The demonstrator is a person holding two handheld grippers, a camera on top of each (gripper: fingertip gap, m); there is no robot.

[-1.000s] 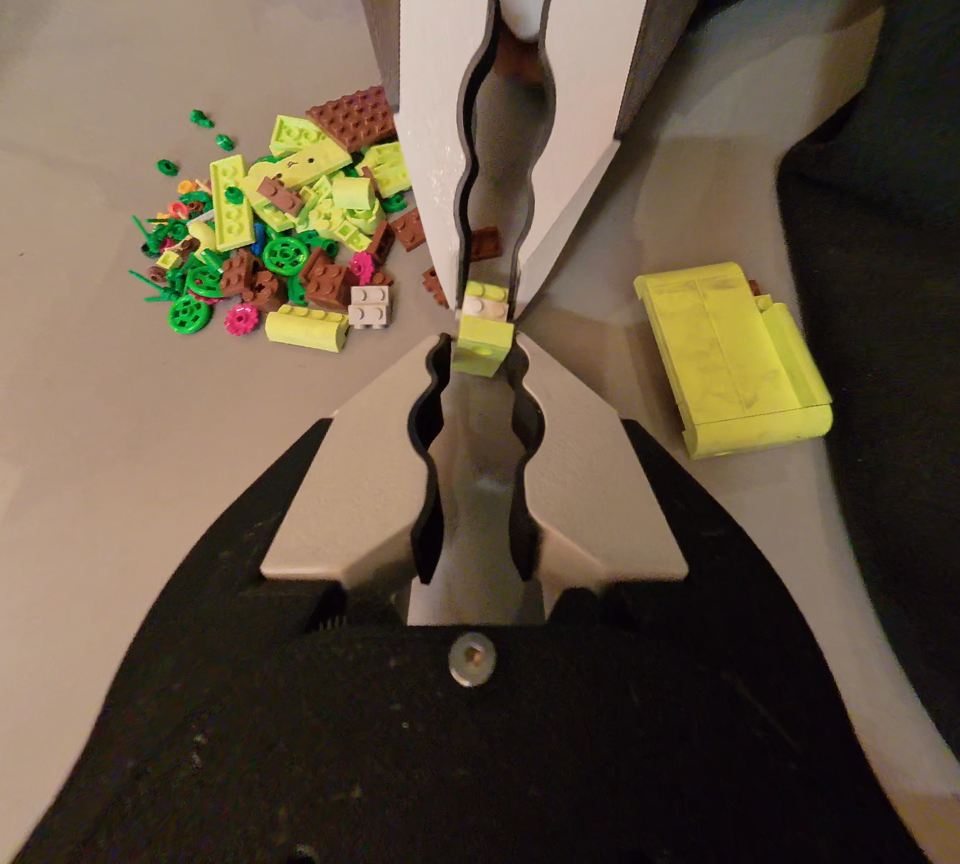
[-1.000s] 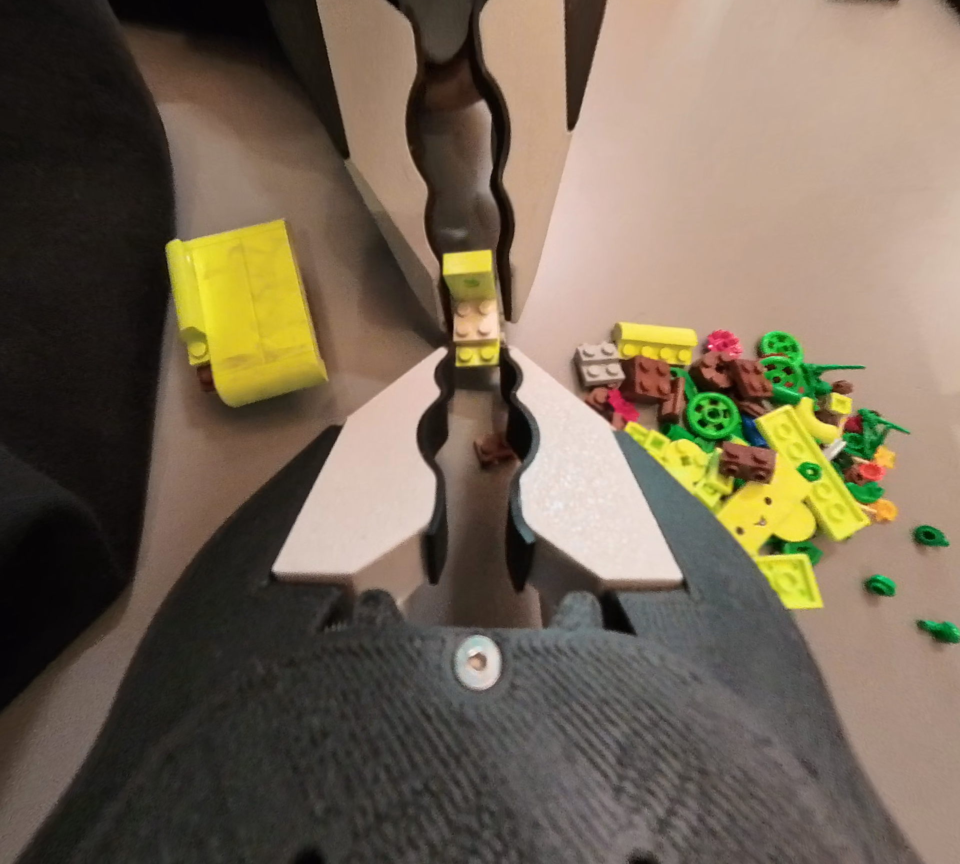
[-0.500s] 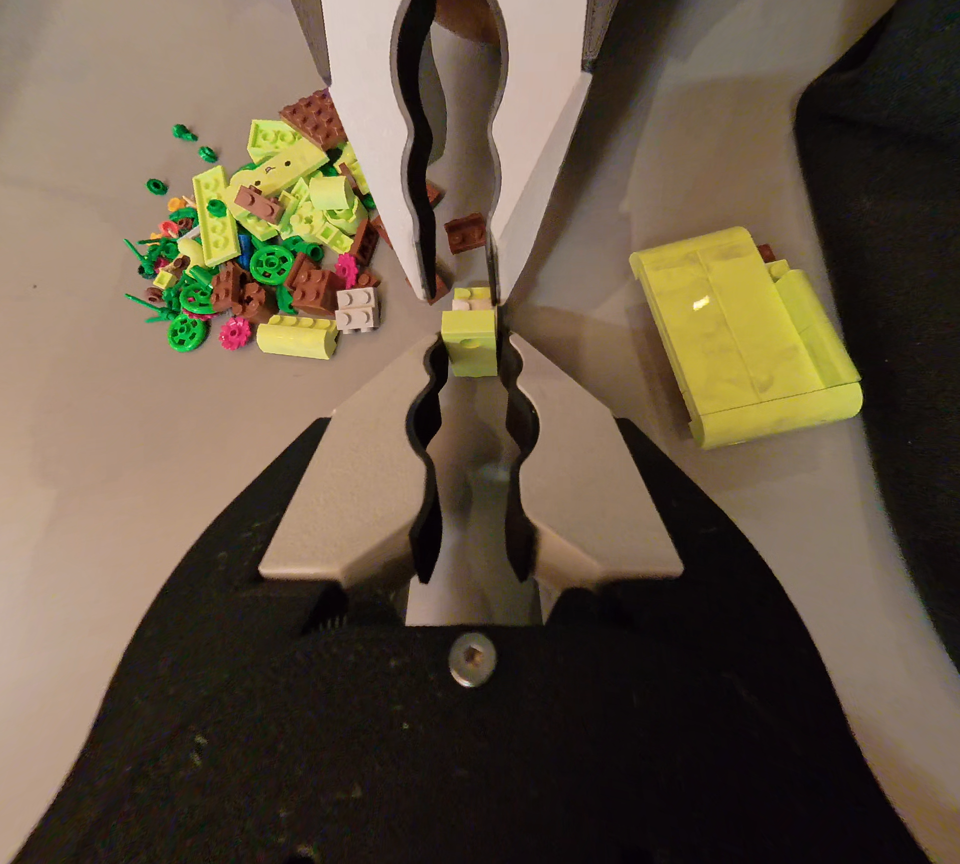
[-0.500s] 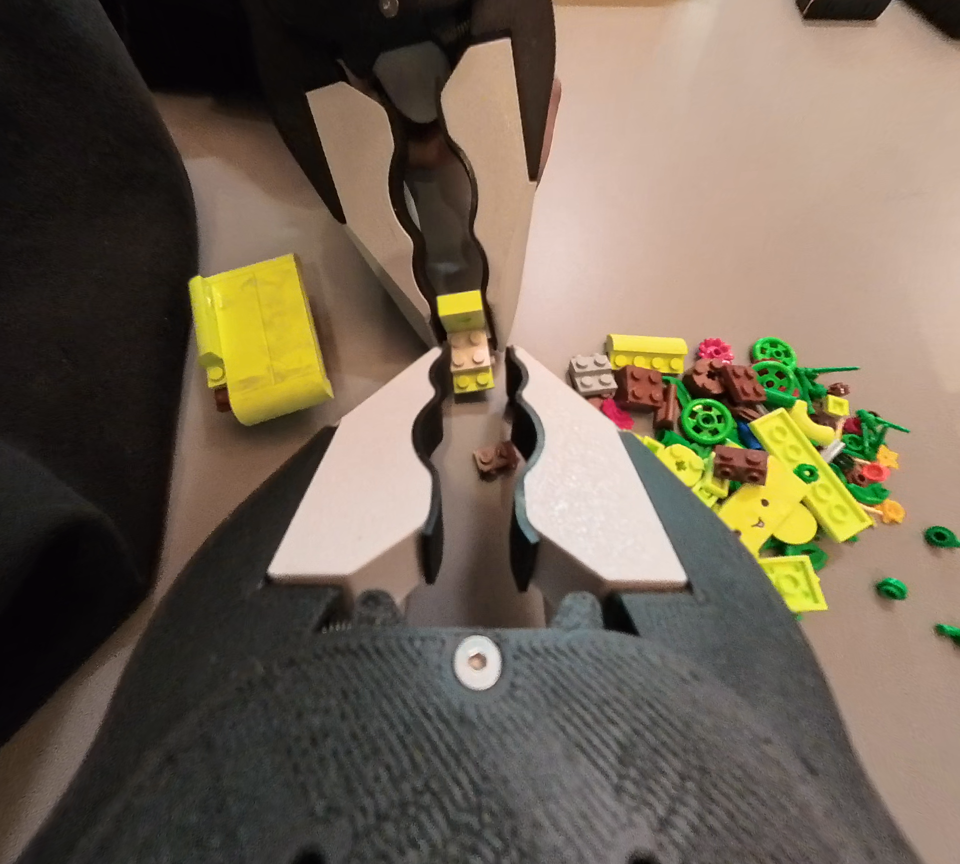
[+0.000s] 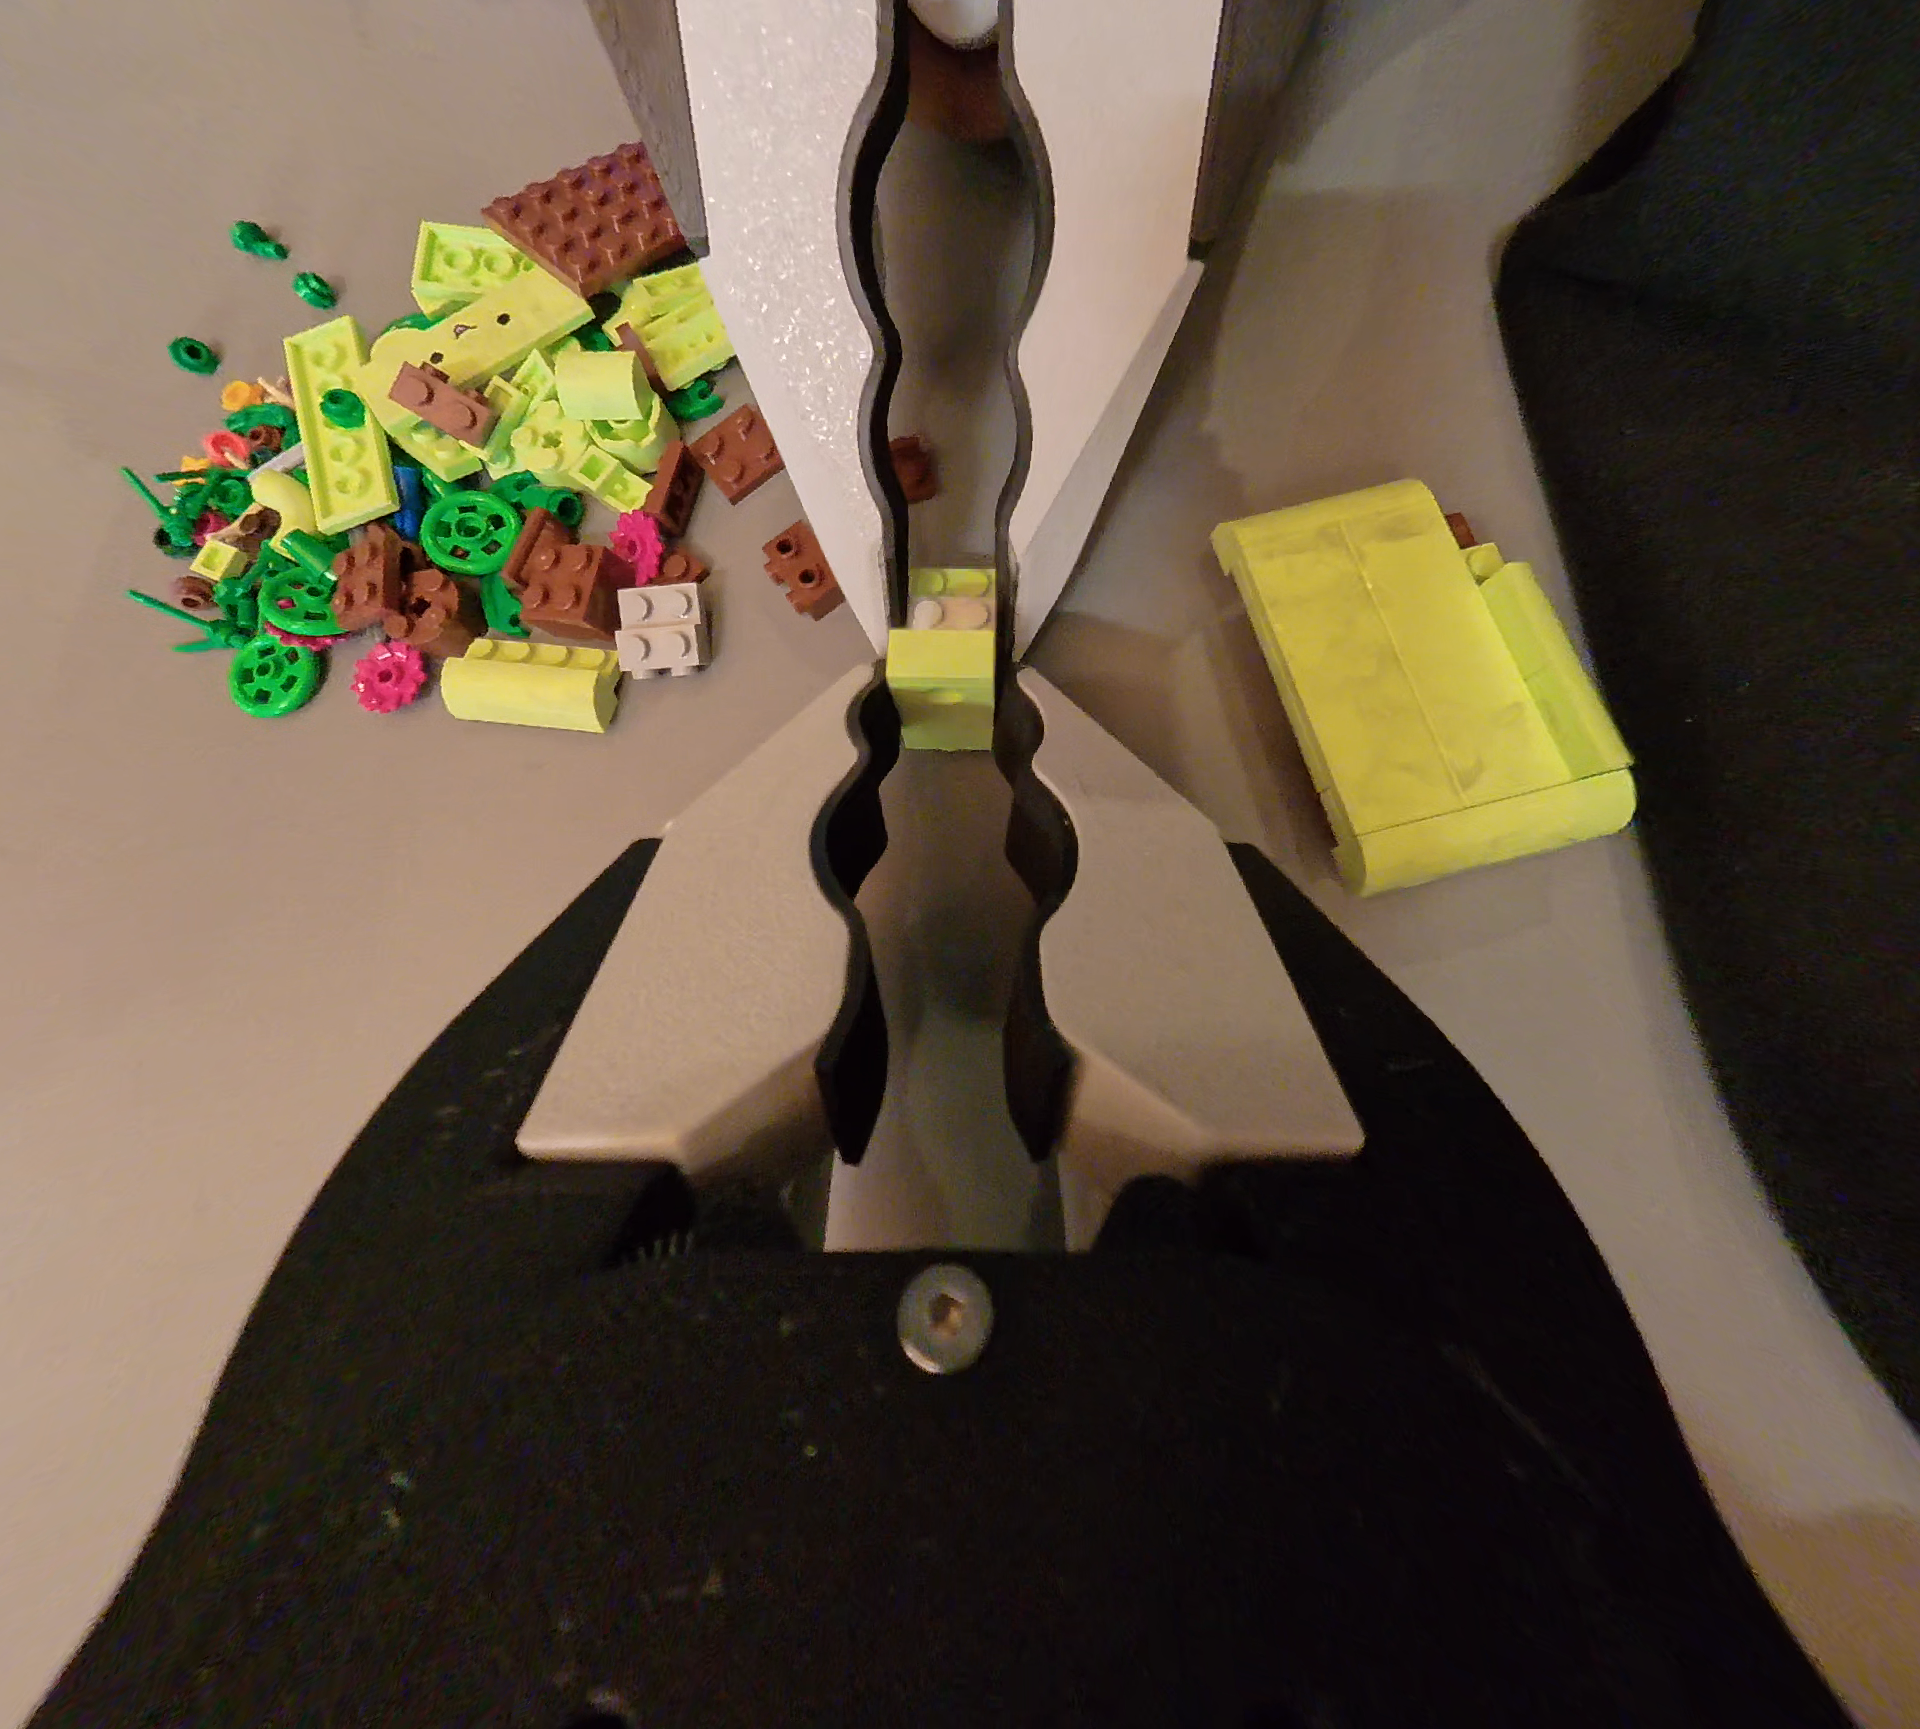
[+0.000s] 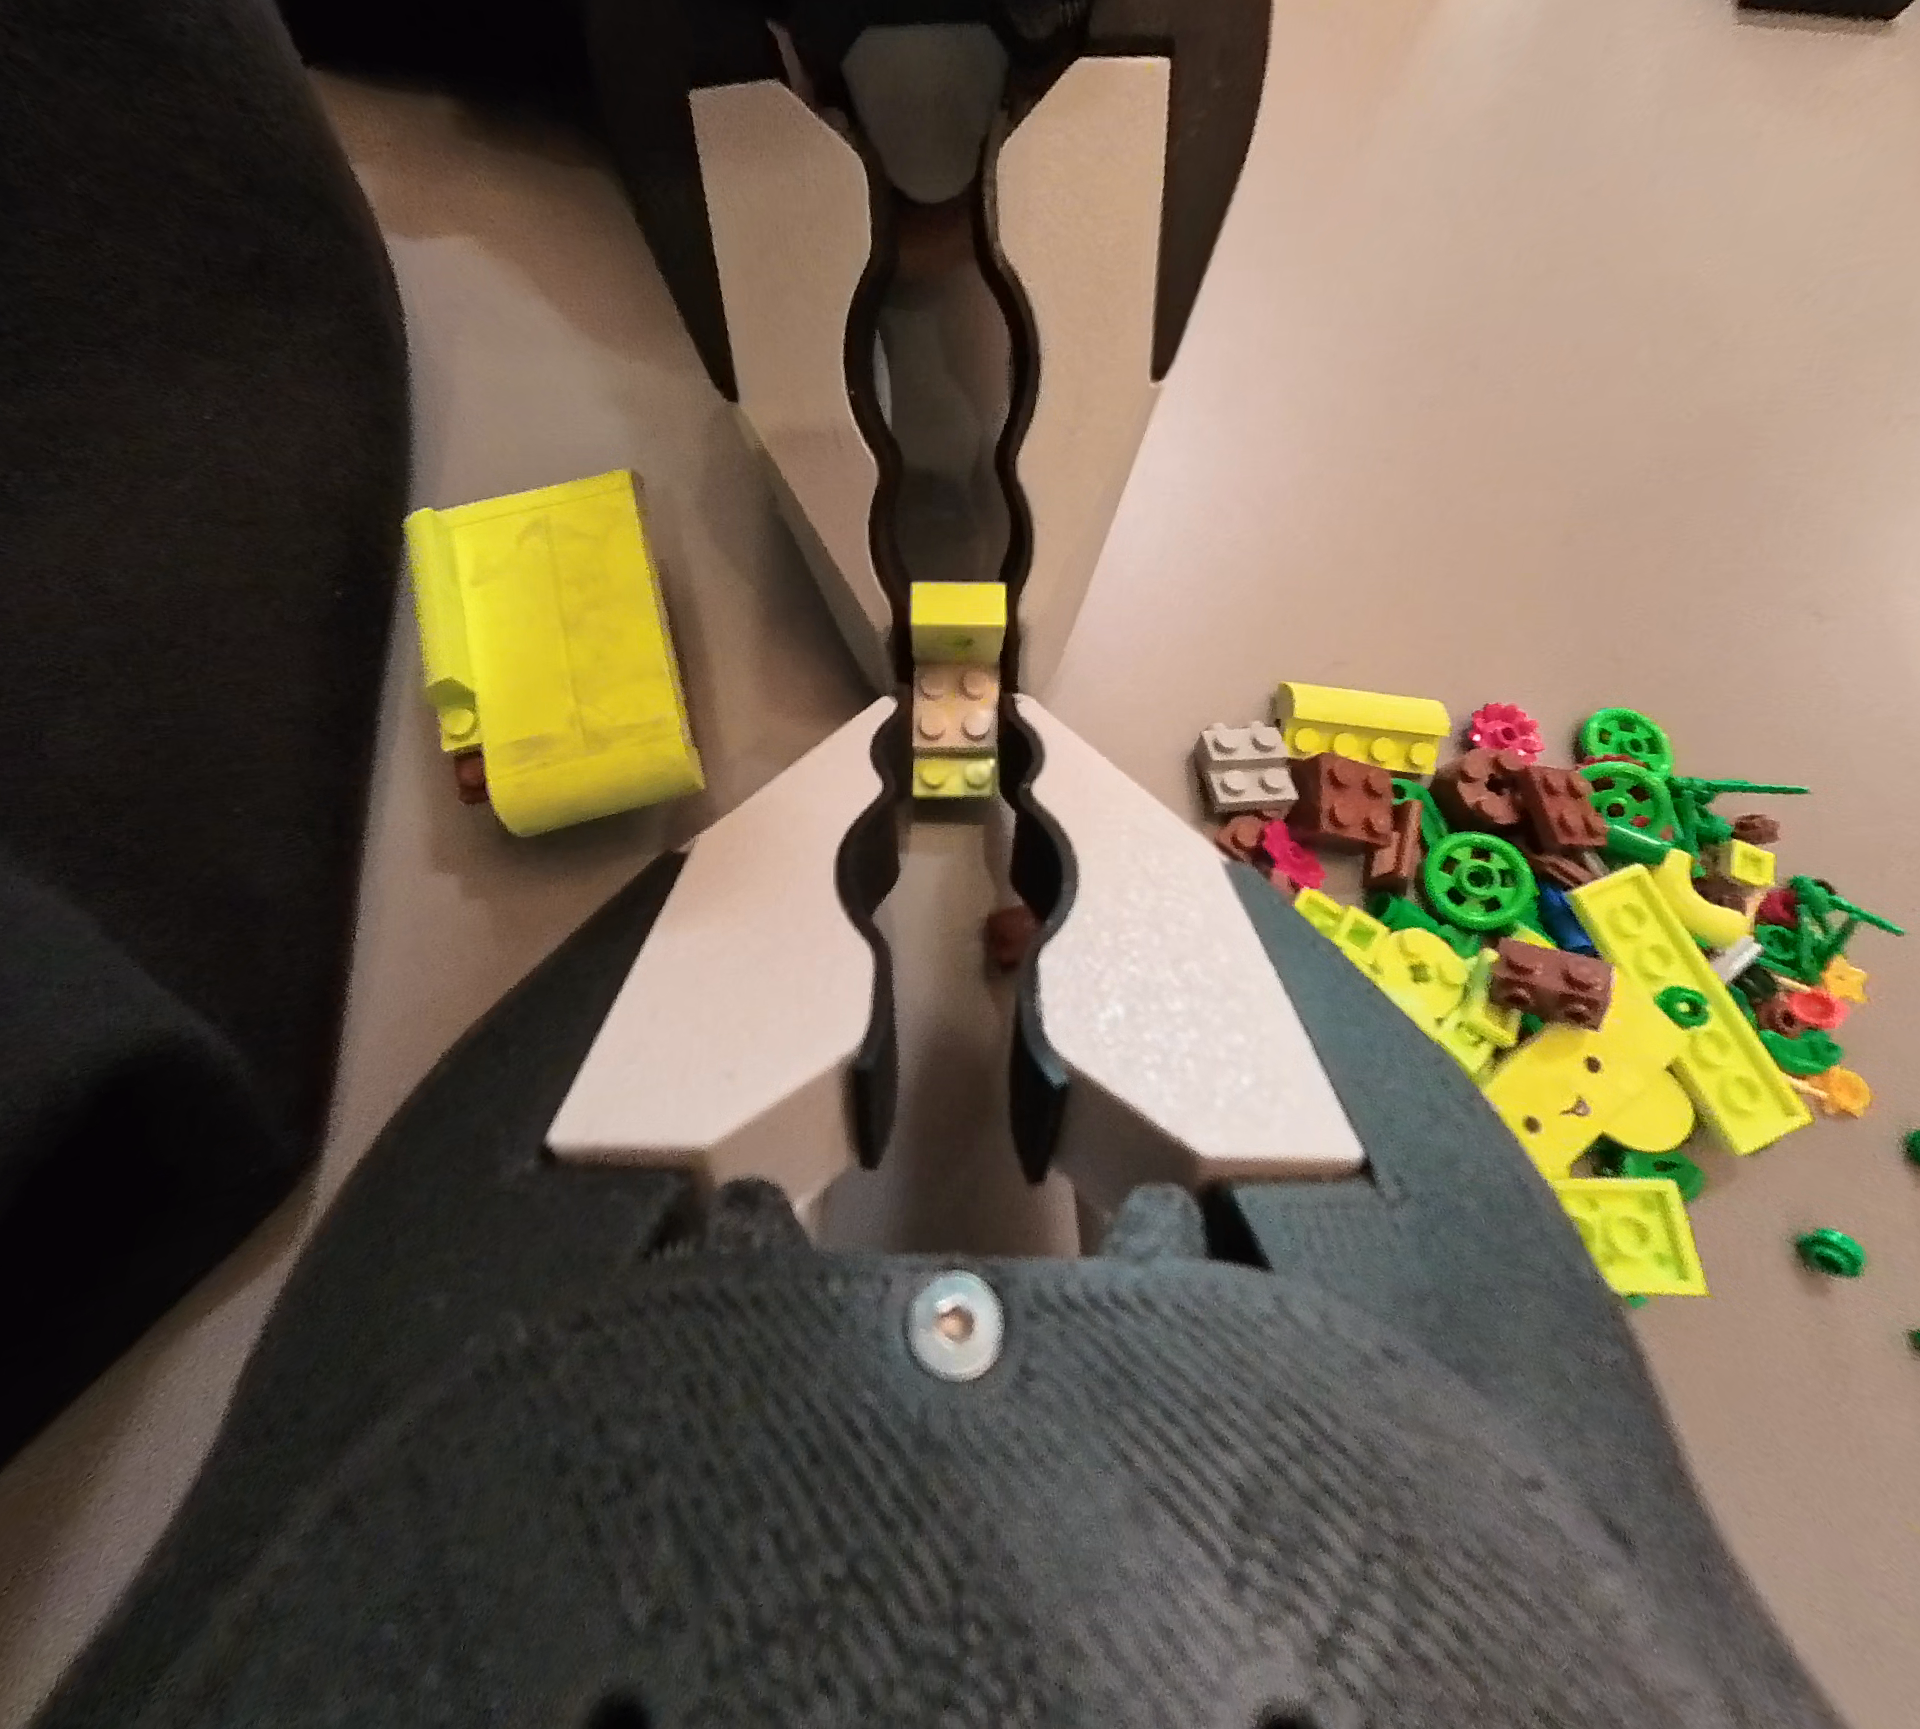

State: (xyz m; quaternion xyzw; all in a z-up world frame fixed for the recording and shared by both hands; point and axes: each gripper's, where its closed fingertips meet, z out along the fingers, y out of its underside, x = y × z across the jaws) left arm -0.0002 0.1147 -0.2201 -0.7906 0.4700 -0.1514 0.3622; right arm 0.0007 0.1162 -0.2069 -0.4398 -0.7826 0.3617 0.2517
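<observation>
Left wrist view shows the left claw (image 5: 945, 692) clamped on the lime end of a small brick stack (image 5: 943, 661), while the right claw (image 5: 948, 583) faces it tip to tip and pinches the far end of that same stack. From the right wrist view the right claw (image 6: 956, 770) grips the lime plate at its own end, with a tan studded brick in the middle and a smooth lime block beyond, inside the left claw (image 6: 956, 640). The stack hangs above the grey desk (image 5: 260, 900), between a built lime block (image 5: 1423, 682) on one side and a loose brick pile (image 5: 447, 474) on the other. Its long axis runs straight along the line joining the two claws, studs facing up toward the cameras. To my eye the risk is a skewed push or a twist: each claw holds only a short end, so uneven pressure could pop the layers apart or flick the stack onto the desk or into the pile, where it would be awkward to find.
</observation>
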